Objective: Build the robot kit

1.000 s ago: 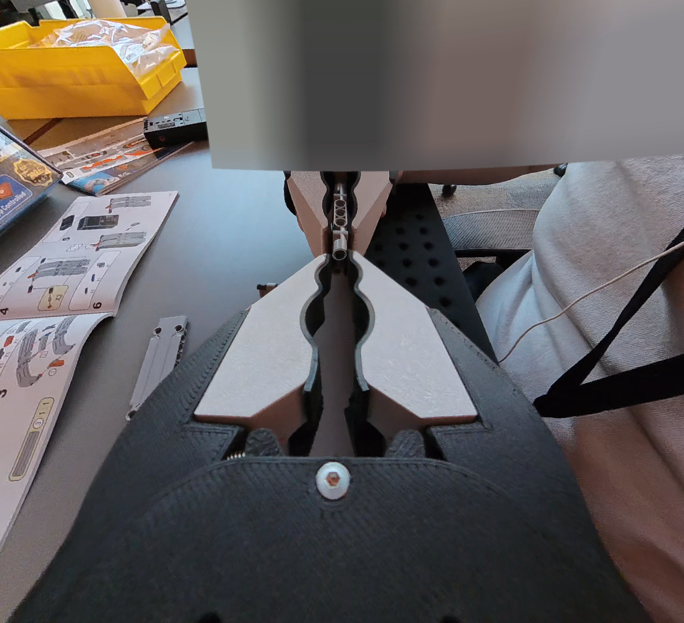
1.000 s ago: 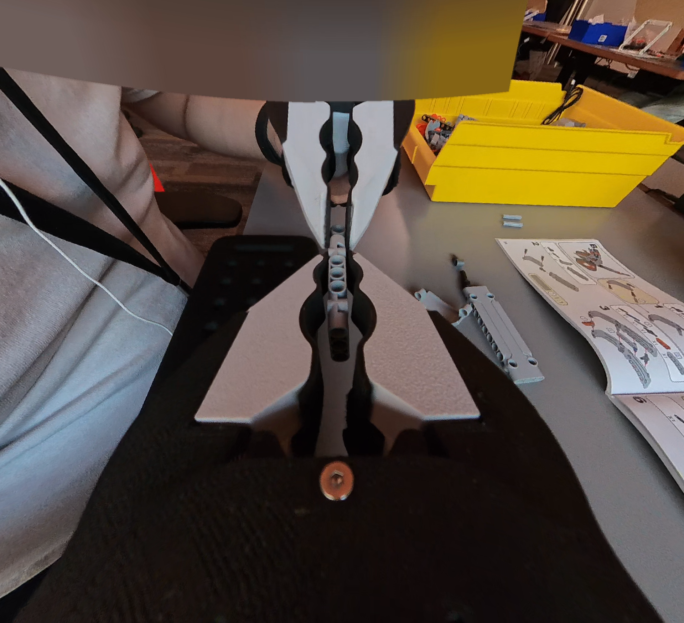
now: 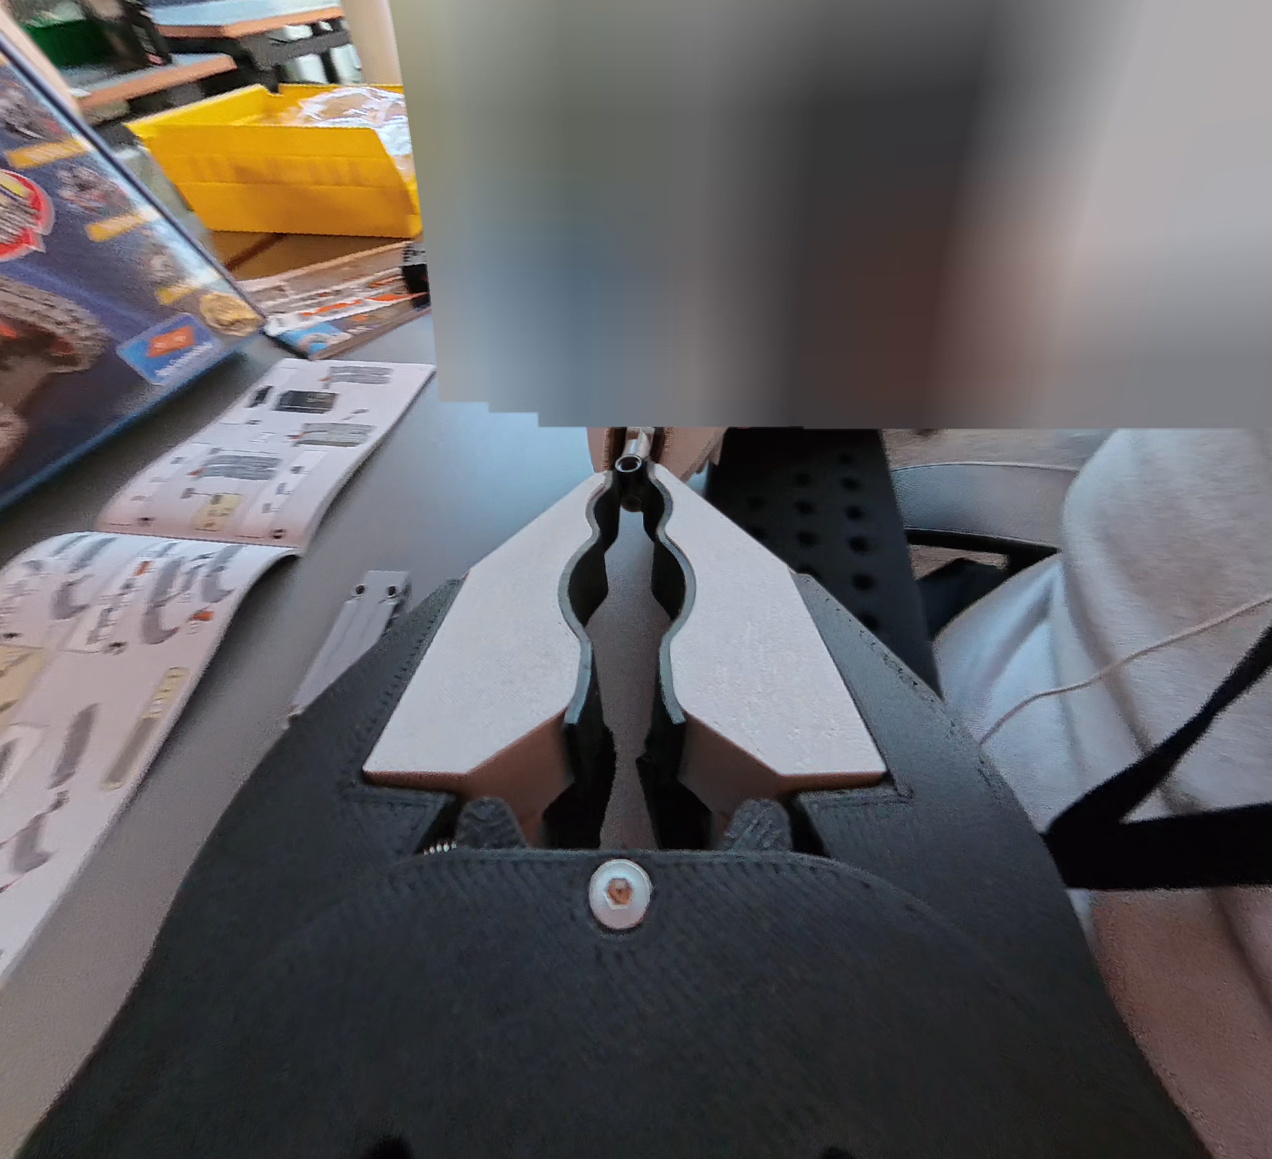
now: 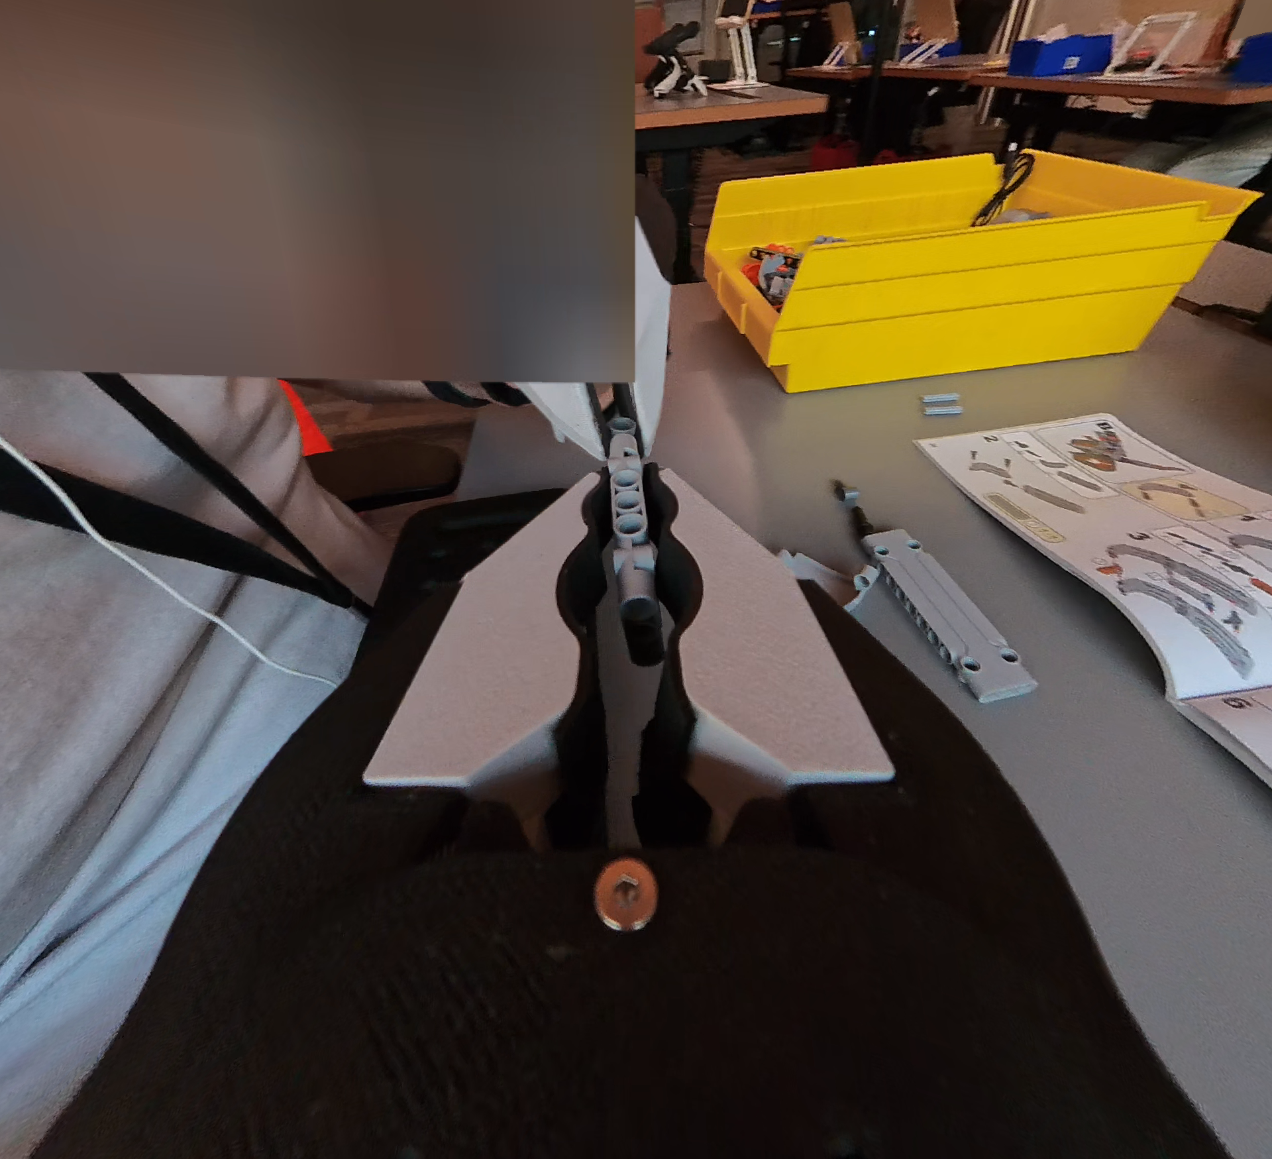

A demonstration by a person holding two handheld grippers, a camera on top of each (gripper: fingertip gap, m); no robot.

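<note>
1. My right gripper (image 4: 628, 472) has its jaws closed down to a thin slot, pinching a grey holed beam (image 4: 628, 506) that runs along the slot, with a black pin (image 4: 643, 634) at its near end.
2. My left gripper (image 3: 630, 472) meets it tip to tip. Its jaws are nearly together, and a small grey tube end (image 3: 630, 463) sits right at the tips; whether they actually squeeze it I cannot tell.
3. Both grippers hang over the near table edge, just in front of the person's grey shirt (image 4: 124, 609), so there is little room on that side.
4. Open room lies out over the grey table (image 4: 1032, 885).
5. Count in the right view: one yellow bin (image 4: 963, 300) well back, one open instruction booklet (image 4: 1136, 547) near the right edge, one long grey plate (image 4: 943, 616) between booklet and gripper, two small grey pins (image 4: 939, 404) in front of the bin.
6. Count in the left view: one yellow tray (image 3: 289, 169), one blue box (image 3: 89, 272) standing at the left edge, one open booklet (image 3: 227, 506), one grey plate (image 3: 358, 630) partly hidden beside my gripper.
</note>
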